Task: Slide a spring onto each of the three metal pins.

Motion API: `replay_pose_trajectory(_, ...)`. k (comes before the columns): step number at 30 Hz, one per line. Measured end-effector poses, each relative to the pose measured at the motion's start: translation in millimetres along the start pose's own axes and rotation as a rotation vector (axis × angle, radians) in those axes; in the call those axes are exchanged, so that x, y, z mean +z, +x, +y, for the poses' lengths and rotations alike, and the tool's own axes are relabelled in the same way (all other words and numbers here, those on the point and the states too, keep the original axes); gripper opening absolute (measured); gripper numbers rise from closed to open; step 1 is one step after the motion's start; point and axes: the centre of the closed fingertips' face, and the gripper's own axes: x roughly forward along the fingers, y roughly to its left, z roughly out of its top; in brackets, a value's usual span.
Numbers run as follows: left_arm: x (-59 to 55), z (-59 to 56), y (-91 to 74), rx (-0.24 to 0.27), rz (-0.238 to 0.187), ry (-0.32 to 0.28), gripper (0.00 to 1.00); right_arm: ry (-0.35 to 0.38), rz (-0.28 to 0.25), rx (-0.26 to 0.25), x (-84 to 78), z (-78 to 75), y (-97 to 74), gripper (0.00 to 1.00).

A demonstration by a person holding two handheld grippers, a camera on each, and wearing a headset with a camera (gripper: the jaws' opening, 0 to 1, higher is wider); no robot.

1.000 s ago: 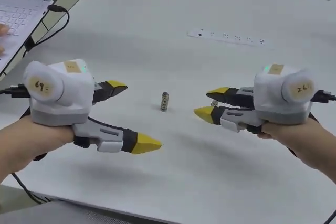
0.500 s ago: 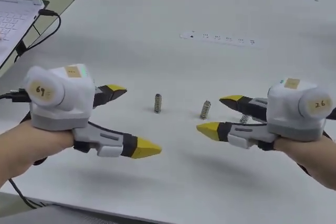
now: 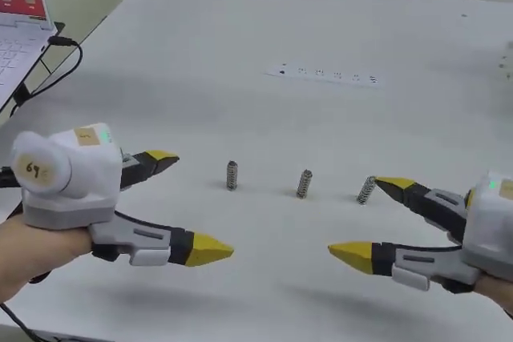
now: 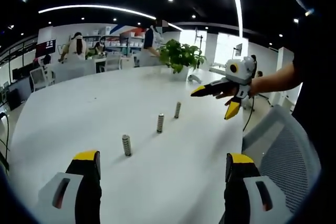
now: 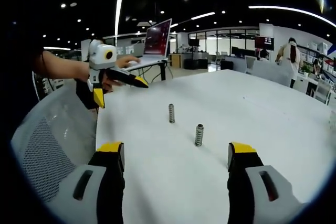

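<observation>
Head view: we hold the left hand-held gripper (image 3: 200, 203) and right hand-held gripper (image 3: 357, 216) released, empty. Three springs (image 3: 304, 184) apparently sit pinned.

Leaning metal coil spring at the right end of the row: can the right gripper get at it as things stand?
Probably yes. The right gripper is open, its far jaw tip just beside the leaning metal coil spring, with bare white table around and nothing in the way.
</observation>
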Motion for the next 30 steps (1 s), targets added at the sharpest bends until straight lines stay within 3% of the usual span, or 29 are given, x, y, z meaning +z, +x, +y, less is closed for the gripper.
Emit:
replay_pose_trajectory(2,-1.2,0.2,-0.3,0.001,0.004,-0.001,0.97,0.005,-0.004,-0.004,-1.8,-0.7,-4.0,0.89)
replay_pose_trajectory(6,0.9,-0.4,-2.9,0.004,-0.009,-0.006,0.98,-0.028,0.041,-0.024,-14.0,-6.2,-10.1,0.91)
replay_pose_trajectory(11,-1.5,-2.0,-10.1,0.003,-0.012,-0.006,0.98,-0.022,0.043,-0.029,-19.7,-7.3,-17.0,0.99)
replay_pose_trajectory(16,-8.7,0.2,-16.9,0.012,-0.006,-0.014,0.98,-0.022,0.031,-0.042,-21.4,-8.9,-23.8,0.99)
replay_pose_trajectory(23,-6.0,1.7,-19.5,0.029,-0.023,-0.023,0.98,-0.061,0.059,-0.058,-26.6,-5.4,-27.9,0.99)
replay_pose_trajectory(30,-9.6,1.1,-20.0,0.030,-0.015,-0.030,0.98,-0.008,0.033,-0.095,-27.1,-12.5,-31.8,0.99)
